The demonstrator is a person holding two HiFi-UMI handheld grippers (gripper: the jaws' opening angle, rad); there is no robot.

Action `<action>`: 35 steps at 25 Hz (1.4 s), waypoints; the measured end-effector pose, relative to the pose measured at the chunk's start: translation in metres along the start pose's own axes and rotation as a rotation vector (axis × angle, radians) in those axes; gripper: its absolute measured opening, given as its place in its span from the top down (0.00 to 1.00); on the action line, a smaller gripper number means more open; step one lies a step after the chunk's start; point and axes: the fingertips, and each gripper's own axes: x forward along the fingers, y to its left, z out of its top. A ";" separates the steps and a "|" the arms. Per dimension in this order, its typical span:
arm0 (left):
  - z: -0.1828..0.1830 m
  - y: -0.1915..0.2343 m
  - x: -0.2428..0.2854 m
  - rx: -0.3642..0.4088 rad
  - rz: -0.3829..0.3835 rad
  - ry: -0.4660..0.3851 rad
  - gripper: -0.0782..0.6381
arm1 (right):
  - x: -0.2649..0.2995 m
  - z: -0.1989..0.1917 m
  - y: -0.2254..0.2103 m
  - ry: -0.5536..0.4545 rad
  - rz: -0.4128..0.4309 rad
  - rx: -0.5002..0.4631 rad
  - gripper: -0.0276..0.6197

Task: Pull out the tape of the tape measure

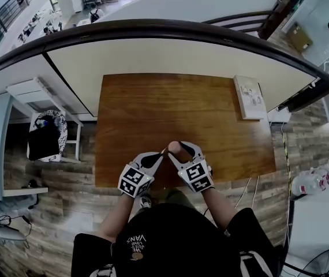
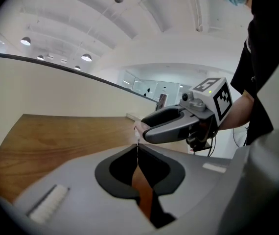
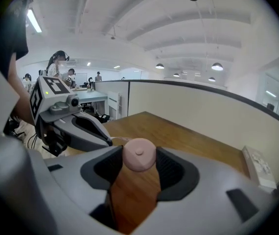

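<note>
A small round pink tape measure (image 3: pixel 139 154) sits clamped between the jaws of my right gripper (image 3: pixel 139 156), held above the near part of the wooden table (image 1: pixel 153 105). In the head view the tape measure (image 1: pixel 174 148) shows at the right gripper (image 1: pixel 179 149) tips, with my left gripper (image 1: pixel 163 153) meeting it from the left. My left gripper (image 2: pixel 137 146) has its jaws pressed together on a thin whitish tab, the tape's end (image 2: pixel 137 137), right beside the pink case (image 2: pixel 140 127). Only a very short bit of tape (image 3: pixel 119 139) shows between the two grippers.
A white box (image 1: pixel 249 97) lies at the table's far right corner, also seen as the white box (image 3: pixel 260 164) in the right gripper view. A cream partition wall (image 1: pixel 170 53) runs behind the table. A chair with a black bag (image 1: pixel 44 137) stands on the floor at the left.
</note>
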 end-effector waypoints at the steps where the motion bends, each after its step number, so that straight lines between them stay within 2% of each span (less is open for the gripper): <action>1: 0.001 -0.001 -0.003 -0.008 -0.005 -0.003 0.87 | -0.001 0.000 -0.002 0.000 -0.014 0.002 0.62; 10: 0.006 -0.003 -0.027 -0.006 -0.004 0.004 0.87 | -0.003 0.003 -0.018 -0.012 -0.082 0.043 0.62; 21: 0.008 -0.009 -0.039 -0.010 -0.025 0.019 0.87 | -0.002 0.004 -0.023 0.010 -0.110 0.045 0.62; 26: 0.004 -0.006 -0.047 -0.034 -0.025 0.028 0.87 | -0.004 -0.006 -0.046 0.034 -0.173 0.092 0.62; 33: 0.000 -0.003 -0.056 -0.035 -0.035 0.036 0.87 | -0.006 -0.014 -0.065 0.055 -0.218 0.093 0.62; 35: 0.004 -0.003 -0.059 -0.042 -0.029 0.032 0.87 | -0.006 -0.019 -0.074 0.062 -0.246 0.127 0.62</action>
